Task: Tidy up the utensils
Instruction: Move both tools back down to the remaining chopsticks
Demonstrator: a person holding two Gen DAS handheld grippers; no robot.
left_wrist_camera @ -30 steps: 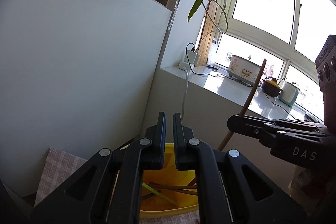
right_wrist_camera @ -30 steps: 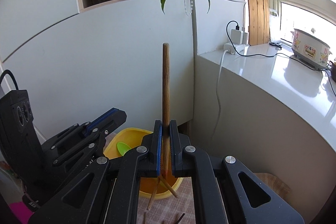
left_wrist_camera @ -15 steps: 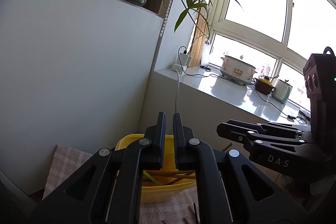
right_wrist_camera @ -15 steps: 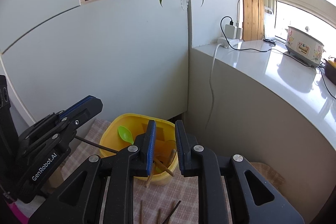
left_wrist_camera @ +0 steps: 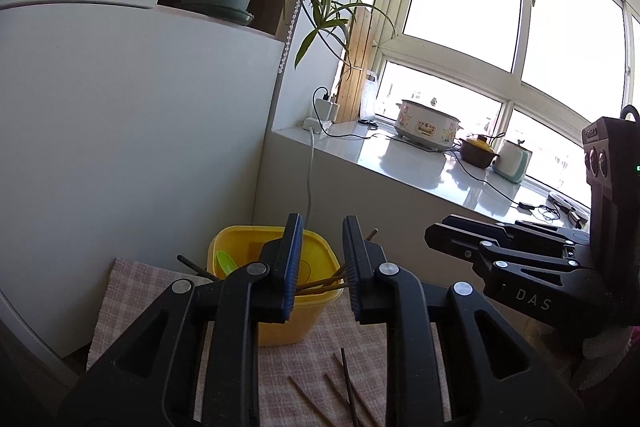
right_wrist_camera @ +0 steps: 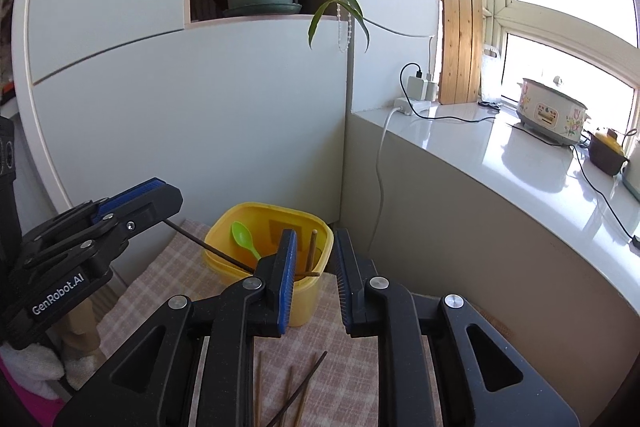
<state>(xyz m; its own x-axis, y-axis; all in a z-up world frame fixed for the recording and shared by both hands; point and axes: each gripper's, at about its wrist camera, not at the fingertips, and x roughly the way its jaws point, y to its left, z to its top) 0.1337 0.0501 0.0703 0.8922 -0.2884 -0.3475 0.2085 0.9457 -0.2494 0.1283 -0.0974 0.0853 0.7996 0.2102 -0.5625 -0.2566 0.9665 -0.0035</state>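
A checked cloth [right_wrist_camera: 168, 267] covers the worktop, whose far left corner is hemmed in by a white cabinet [right_wrist_camera: 180, 115] behind and a grey ledge wall [right_wrist_camera: 460, 227] to the right. The left claw [left_wrist_camera: 318, 267] hangs with its jaws apart and nothing between them; in the right view it sits at the left edge, above the cloth's left side. One yellow tub [right_wrist_camera: 268, 251] stands in that far corner, close to both walls. It holds one green spoon [right_wrist_camera: 244, 237], one dark stick [right_wrist_camera: 208, 247] jutting out over its left rim, and at least two brown chopsticks [right_wrist_camera: 312, 251], one leaning upright, one lying across. The right claw [right_wrist_camera: 314, 281] is also parted and empty, just in front of the tub. Three loose sticks [right_wrist_camera: 296, 395] lie on the cloth near the front edge, between the right claw's arms, with bare cloth around them.
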